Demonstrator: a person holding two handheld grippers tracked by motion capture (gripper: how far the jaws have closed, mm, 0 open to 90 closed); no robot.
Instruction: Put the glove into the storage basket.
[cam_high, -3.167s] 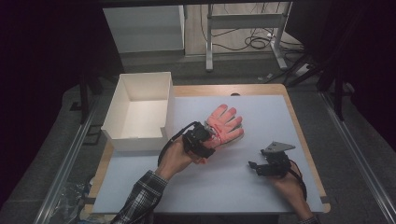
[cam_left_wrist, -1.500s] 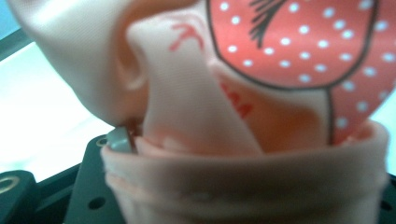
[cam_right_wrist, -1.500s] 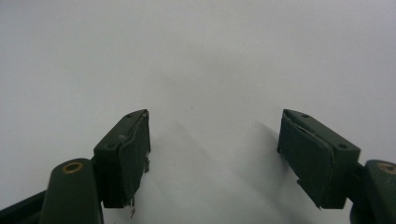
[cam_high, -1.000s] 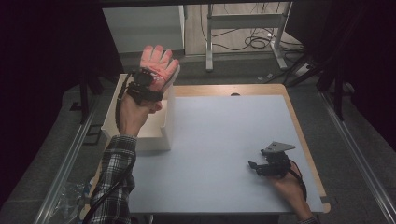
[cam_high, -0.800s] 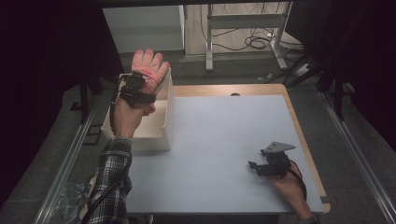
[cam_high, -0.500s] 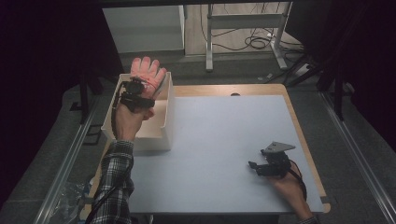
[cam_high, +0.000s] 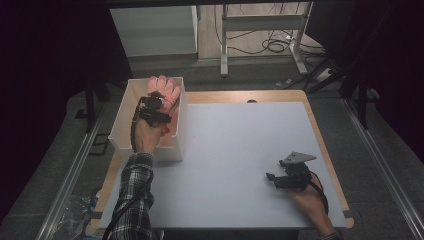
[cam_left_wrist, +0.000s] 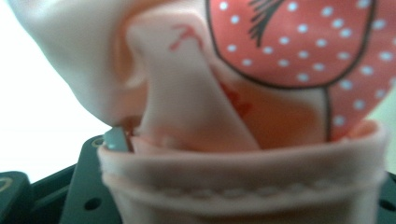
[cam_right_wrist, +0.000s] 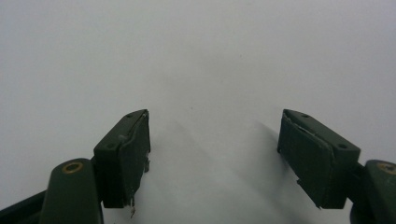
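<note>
Over white box (cam_high: 176, 145), left tool (cam_high: 156, 103) gripping pink glove (cam_high: 165, 87); right tool (cam_high: 272, 177) wide on table (cam_high: 235, 145).

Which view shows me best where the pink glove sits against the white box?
The high view: it shows the whole glove held by the left tongs over the far end of the box. The left gripper view gives a blurred close-up of its cuff and dotted print. The right gripper view looks at bare table.

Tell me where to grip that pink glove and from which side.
Grip the glove at its cuff, coming from above the white box. The hemmed cuff is its thickest, firmest edge, the fingers point away from it, and the left gripper is already clamped there, so that hold evidently works.
</note>
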